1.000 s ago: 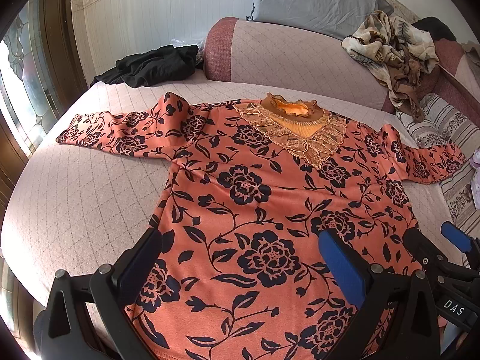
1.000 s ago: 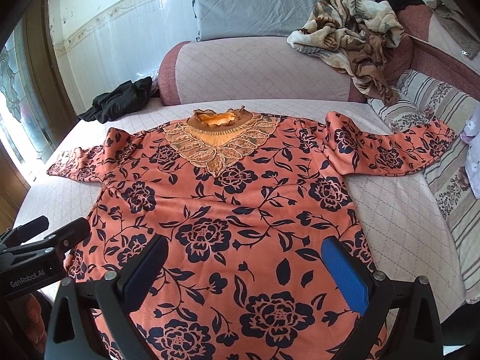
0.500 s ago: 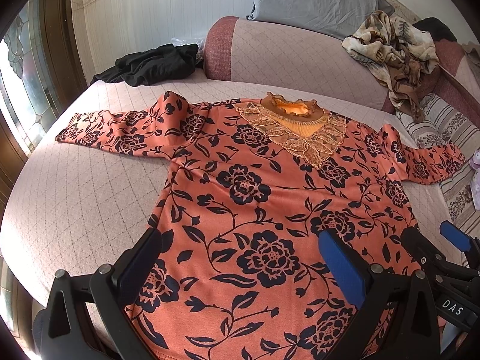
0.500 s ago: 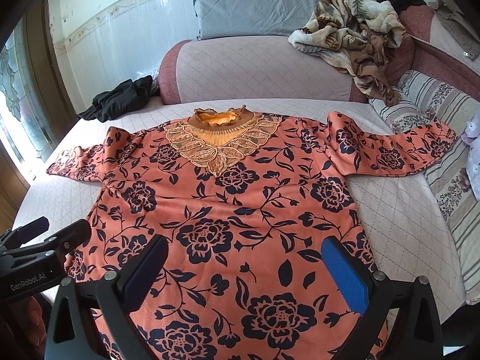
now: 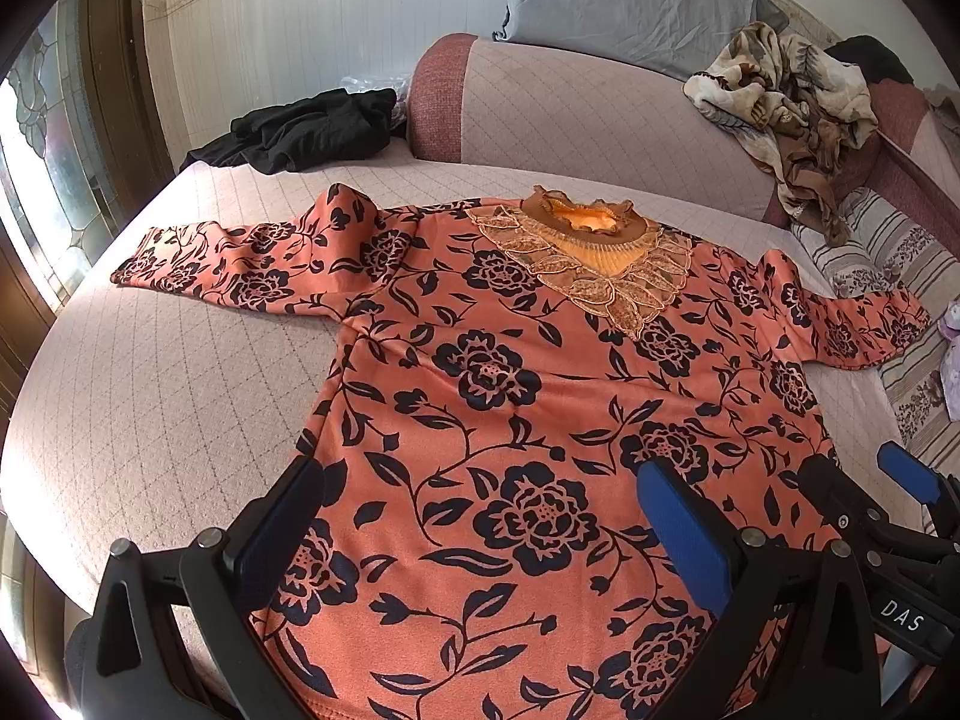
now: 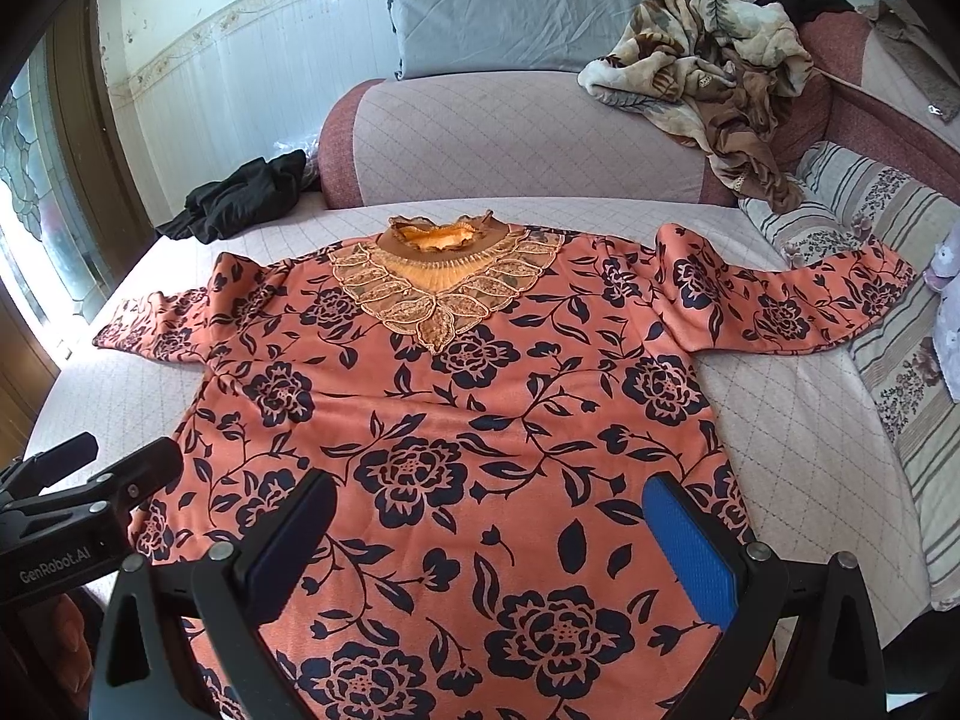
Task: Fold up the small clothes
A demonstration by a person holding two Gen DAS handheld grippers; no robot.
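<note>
An orange top (image 5: pixel 492 396) (image 6: pixel 480 420) with a dark flower print lies flat and face up on the quilted bed, both sleeves spread sideways and its lace collar (image 5: pixel 594 252) (image 6: pixel 441 276) at the far end. My left gripper (image 5: pixel 480 516) stands open over the hem's left half, nothing between its fingers. My right gripper (image 6: pixel 489 522) is open over the hem's right half, also holding nothing. In the left wrist view the right gripper (image 5: pixel 864 492) shows at the right edge; in the right wrist view the left gripper (image 6: pixel 90 468) shows at the left edge.
A black garment (image 5: pixel 306 126) (image 6: pixel 240 198) lies at the far left of the bed (image 5: pixel 138 396). A grey pillow (image 6: pixel 516 6) and a crumpled patterned blanket (image 6: pixel 708 72) rest on the padded headboard. Striped cushions (image 6: pixel 888 252) line the right side; a glazed wooden door (image 5: pixel 54 168) stands left.
</note>
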